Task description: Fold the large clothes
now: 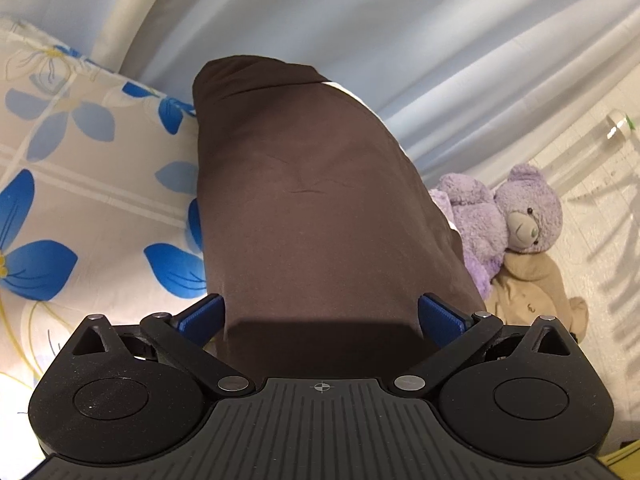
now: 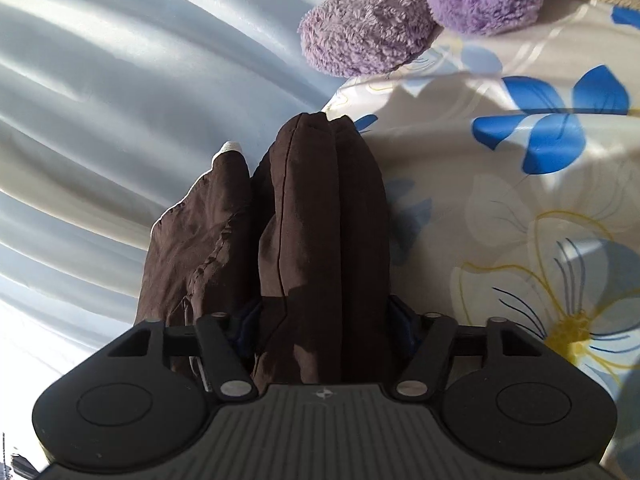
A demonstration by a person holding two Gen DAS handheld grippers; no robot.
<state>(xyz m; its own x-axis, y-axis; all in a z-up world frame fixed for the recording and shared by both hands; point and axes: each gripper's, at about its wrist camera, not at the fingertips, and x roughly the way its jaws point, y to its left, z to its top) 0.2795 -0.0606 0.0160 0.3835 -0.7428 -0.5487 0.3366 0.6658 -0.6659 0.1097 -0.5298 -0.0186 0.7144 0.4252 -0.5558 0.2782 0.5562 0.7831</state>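
In my left hand, the left gripper (image 1: 322,314) has its blue pads (image 1: 200,316) standing wide apart, one on either side of the dark brown fabric garment (image 1: 316,200). The cloth runs between them and away toward the curtain, a broad smooth panel with a thin white edge (image 1: 338,87) showing along its far side. I see a gap on both sides, so this pair is released, not pinching.

Over to my right hand: the right gripper (image 2: 324,320) has the same brown cloth (image 2: 320,240) bunched up thick between its jaws, several folds stacked side by side with a seam running down the middle. The blue pads (image 2: 402,320) are mostly buried in the folds, so I cannot tell whether they press or merely flank the bundle.

The garment lies on the cream bedsheet with blue flowers (image 1: 80,184), right at the edge where the pale blue-grey pleated curtain (image 1: 400,40) hangs. Just beside it sits a fluffy lilac teddy bear (image 1: 508,216), leaning on a beige plush toy (image 1: 536,292).
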